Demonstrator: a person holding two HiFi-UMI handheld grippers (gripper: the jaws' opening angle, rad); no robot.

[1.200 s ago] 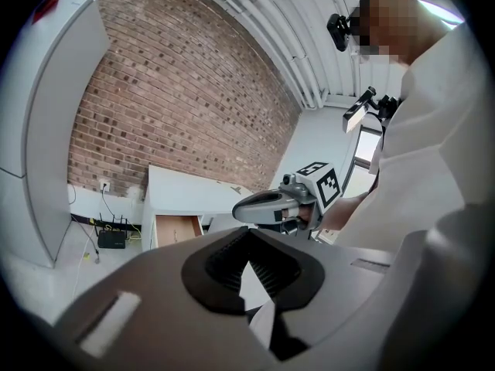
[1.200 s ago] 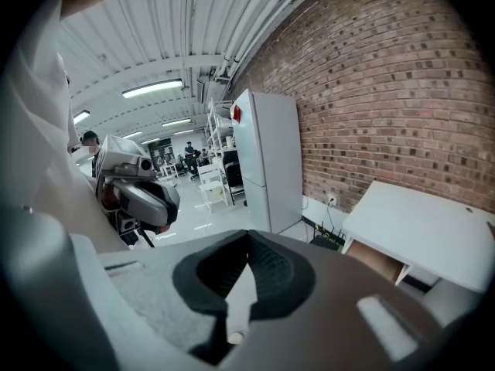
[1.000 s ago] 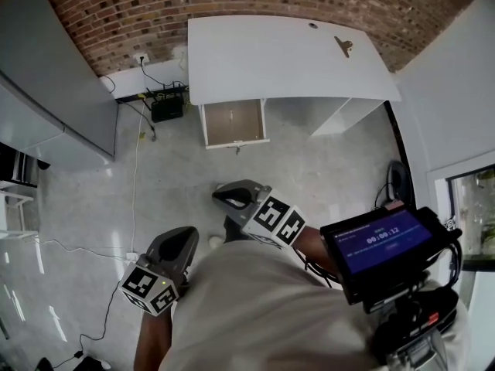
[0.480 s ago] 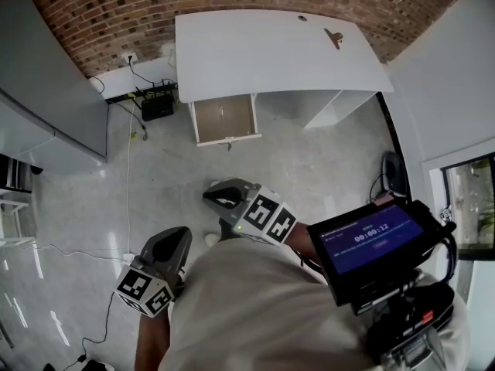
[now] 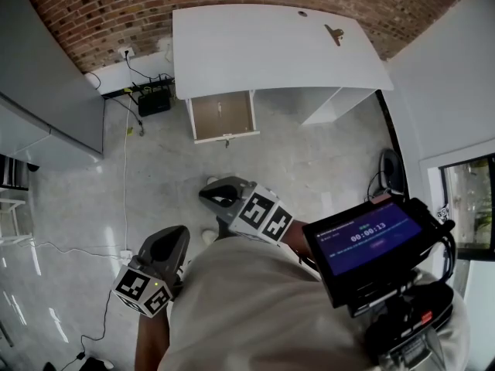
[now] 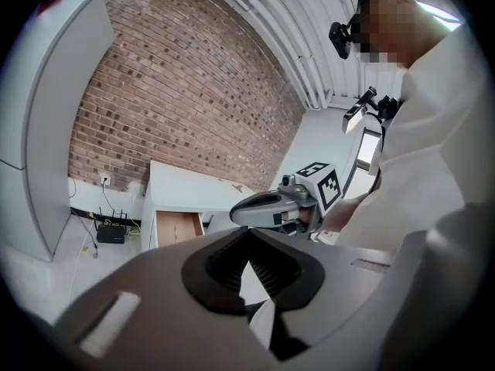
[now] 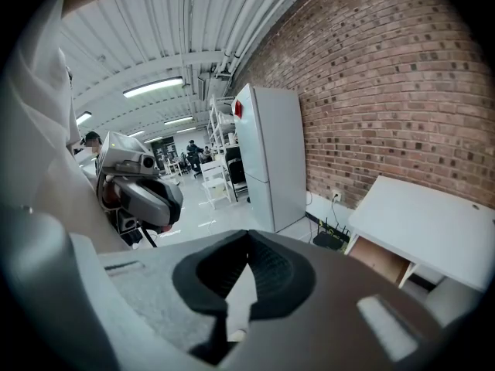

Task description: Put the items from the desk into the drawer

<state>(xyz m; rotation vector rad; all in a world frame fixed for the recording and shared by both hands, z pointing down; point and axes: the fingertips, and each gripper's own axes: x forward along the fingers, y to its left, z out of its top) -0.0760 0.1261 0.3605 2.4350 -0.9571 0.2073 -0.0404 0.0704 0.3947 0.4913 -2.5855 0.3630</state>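
One white desk (image 5: 263, 49), one open drawer (image 5: 222, 116) under its left end, one small tan item (image 5: 334, 34) on the desktop, two grippers, left gripper (image 5: 174, 238) and right gripper (image 5: 209, 195) both closed and empty, desk slightly further left in the head view than a second ago, item well apart from both grippers

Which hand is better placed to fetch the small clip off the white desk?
Probably the right gripper: it is held further forward than the left gripper, and the clip lies toward the right end of the desk. Both are shut and empty.
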